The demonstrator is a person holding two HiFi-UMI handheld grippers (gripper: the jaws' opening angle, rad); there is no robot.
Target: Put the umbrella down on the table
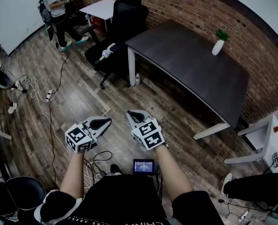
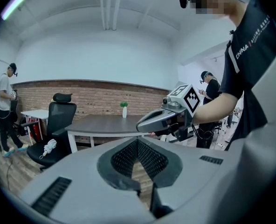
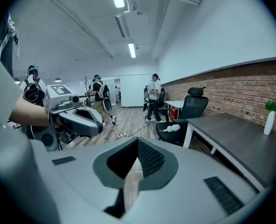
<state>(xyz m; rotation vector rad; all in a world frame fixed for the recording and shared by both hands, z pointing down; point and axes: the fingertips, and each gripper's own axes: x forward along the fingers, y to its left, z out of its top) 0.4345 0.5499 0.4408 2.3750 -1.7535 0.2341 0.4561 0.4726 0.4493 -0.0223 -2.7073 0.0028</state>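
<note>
A white folded umbrella (image 1: 106,52) lies on the seat of a black office chair (image 1: 122,20) beside the dark grey table (image 1: 190,64). It also shows in the left gripper view as the umbrella (image 2: 49,147) and in the right gripper view as the umbrella (image 3: 173,128). My left gripper (image 1: 104,122) and right gripper (image 1: 133,114) hover side by side over the wood floor, well short of the chair. Both are shut with nothing between the jaws, as the left gripper (image 2: 137,141) and the right gripper (image 3: 138,143) show in their own views.
A white vase with a green plant (image 1: 218,43) stands at the table's far edge. Cables and a power strip (image 1: 49,95) trail over the floor at left. A person (image 1: 57,8) stands by a small white table (image 1: 100,7). A white desk (image 1: 266,135) is at right.
</note>
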